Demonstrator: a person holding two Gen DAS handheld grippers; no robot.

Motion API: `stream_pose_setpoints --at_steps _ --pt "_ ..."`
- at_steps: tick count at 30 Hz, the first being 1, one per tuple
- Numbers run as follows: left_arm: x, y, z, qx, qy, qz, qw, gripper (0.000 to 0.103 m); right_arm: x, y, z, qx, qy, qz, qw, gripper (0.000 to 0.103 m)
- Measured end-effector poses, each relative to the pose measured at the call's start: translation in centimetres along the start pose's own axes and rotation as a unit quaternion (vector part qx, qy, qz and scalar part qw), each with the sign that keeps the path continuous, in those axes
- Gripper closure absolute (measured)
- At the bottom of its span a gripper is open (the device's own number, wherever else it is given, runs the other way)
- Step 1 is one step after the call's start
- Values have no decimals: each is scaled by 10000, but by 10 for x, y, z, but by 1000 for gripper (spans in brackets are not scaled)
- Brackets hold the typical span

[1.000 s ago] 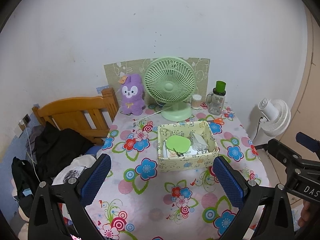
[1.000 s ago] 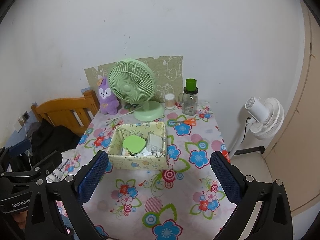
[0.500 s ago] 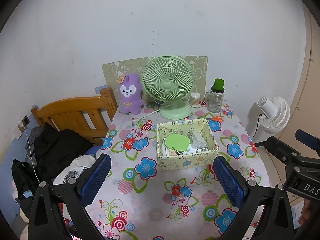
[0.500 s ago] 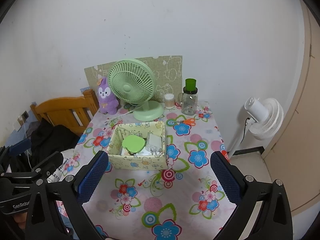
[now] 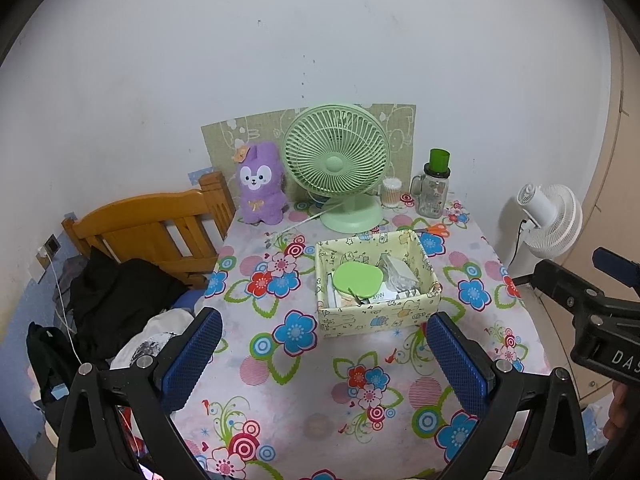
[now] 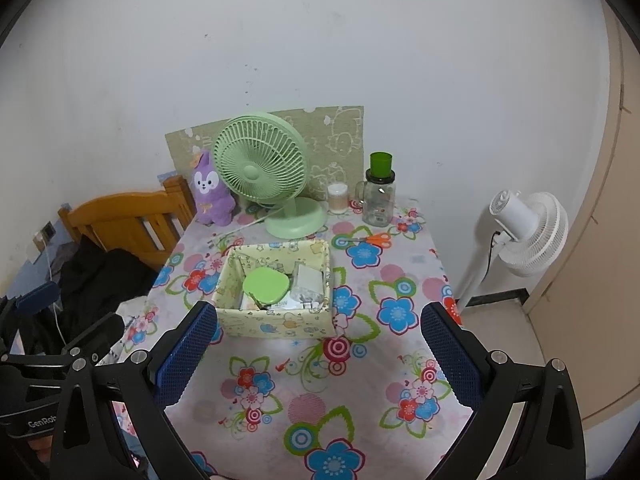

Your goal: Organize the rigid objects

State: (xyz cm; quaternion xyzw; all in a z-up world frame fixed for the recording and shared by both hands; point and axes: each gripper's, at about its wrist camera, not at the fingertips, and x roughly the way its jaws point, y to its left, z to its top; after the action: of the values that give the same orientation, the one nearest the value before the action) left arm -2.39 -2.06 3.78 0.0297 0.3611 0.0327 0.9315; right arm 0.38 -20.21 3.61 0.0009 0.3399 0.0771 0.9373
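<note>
From the left wrist view, the left gripper [image 5: 320,356] hangs above the near half of the flower-patterned tablecloth [image 5: 304,396], its blue-padded fingers [image 5: 192,354] spread wide and grasping nothing. Ahead sits the pale yellow printed fabric box [image 5: 376,316], holding a flat light-green lid [image 5: 357,278] and some white packets [image 5: 396,276]. This view alone shows the black clothes heaped on the wooden bed frame [image 5: 152,228] along the table's left edge, and the right gripper's black body at the right border.

From the right wrist view, the right gripper [image 6: 320,354] is likewise splayed and empty over the cloth, the box just beyond its left finger. This view shows bare floor past the table's right edge and more of the white standing fan [image 6: 528,228]. At the table's back stand a purple plush rabbit [image 6: 210,192], a green desk fan [image 6: 264,172], a green-capped glass jar [image 6: 378,196] and orange-handled scissors [image 6: 376,239].
</note>
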Motion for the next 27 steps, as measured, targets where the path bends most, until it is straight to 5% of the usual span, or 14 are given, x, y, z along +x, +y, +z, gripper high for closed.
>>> stream_pose_setpoints --at_steps 27 --pt "22 13 38 -75 164 -76 9998 0 26 12 39 -290 380 -143 9988 0"
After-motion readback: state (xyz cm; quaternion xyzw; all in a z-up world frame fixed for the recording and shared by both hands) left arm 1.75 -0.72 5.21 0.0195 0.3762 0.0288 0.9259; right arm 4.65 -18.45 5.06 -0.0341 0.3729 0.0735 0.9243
